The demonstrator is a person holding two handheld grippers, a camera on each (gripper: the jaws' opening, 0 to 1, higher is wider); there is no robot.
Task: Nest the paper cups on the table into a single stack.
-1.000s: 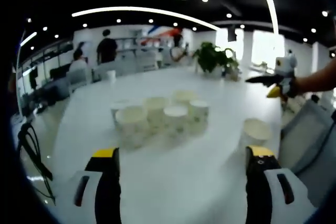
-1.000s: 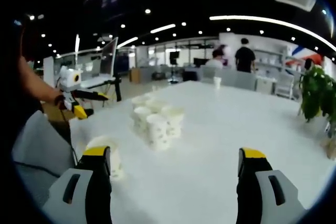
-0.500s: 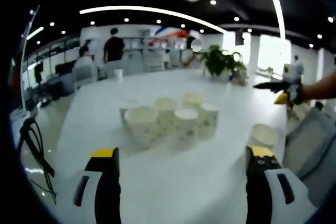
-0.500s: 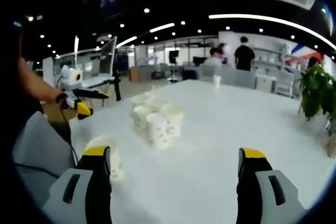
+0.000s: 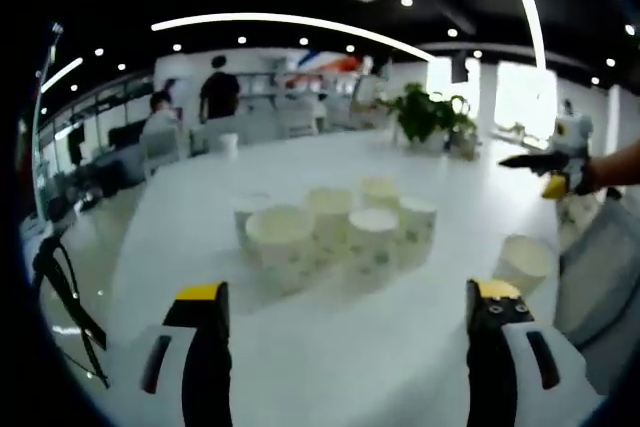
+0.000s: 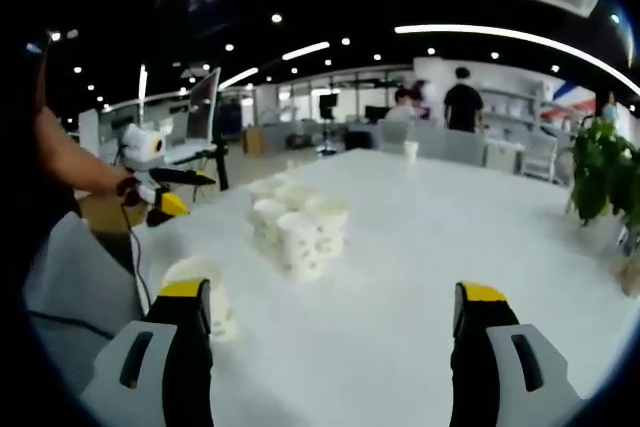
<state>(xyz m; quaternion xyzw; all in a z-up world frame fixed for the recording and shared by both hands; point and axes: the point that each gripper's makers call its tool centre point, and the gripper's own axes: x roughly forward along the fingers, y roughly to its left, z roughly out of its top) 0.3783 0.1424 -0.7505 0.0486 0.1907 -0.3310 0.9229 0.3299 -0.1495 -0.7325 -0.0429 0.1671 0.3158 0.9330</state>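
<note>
Left gripper (image 5: 345, 317): jaws wide apart, nothing held. Right gripper (image 6: 335, 317): jaws wide apart, nothing held. Ahead of both, on the white table (image 5: 330, 367): cluster of paper cups (image 5: 335, 232), upright, touching or just beside one another. Lone cup (image 5: 522, 262) set apart, near the right jaw of the left gripper. Likely light, thin-walled, easily crushed. Grip across the wall below the rim, gently. No nesting done yet.
</note>
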